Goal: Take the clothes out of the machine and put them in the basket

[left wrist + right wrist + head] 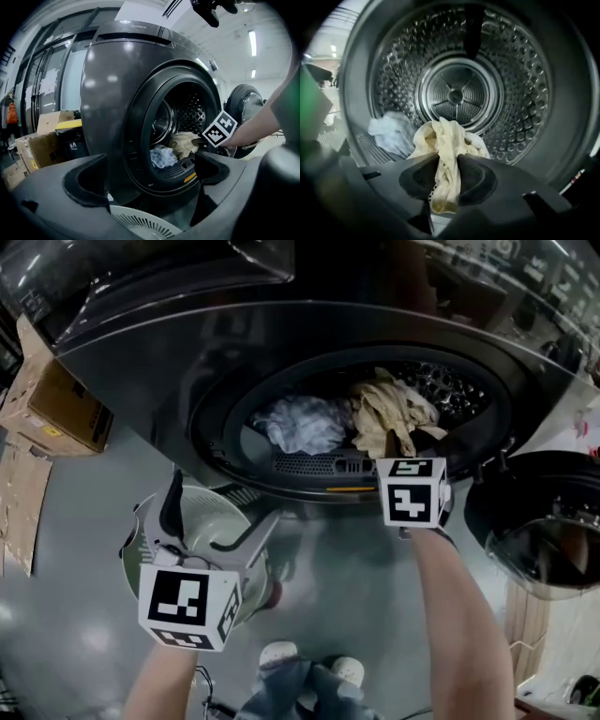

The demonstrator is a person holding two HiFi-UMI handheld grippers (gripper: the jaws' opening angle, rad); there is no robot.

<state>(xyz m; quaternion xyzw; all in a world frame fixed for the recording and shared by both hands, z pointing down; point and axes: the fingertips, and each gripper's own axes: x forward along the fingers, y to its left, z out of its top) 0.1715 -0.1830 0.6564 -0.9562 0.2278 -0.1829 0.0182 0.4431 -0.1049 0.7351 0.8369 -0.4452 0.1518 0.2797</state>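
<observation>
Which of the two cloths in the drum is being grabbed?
The cream cloth: the right gripper is pinched shut on it. The pale blue cloth lies loose to its left, untouched.

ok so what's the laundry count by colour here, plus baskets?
cream garment: 1, pinched in the right tool
pale blue garment: 1, lying loose
white basket: 1
Total: 3
</observation>
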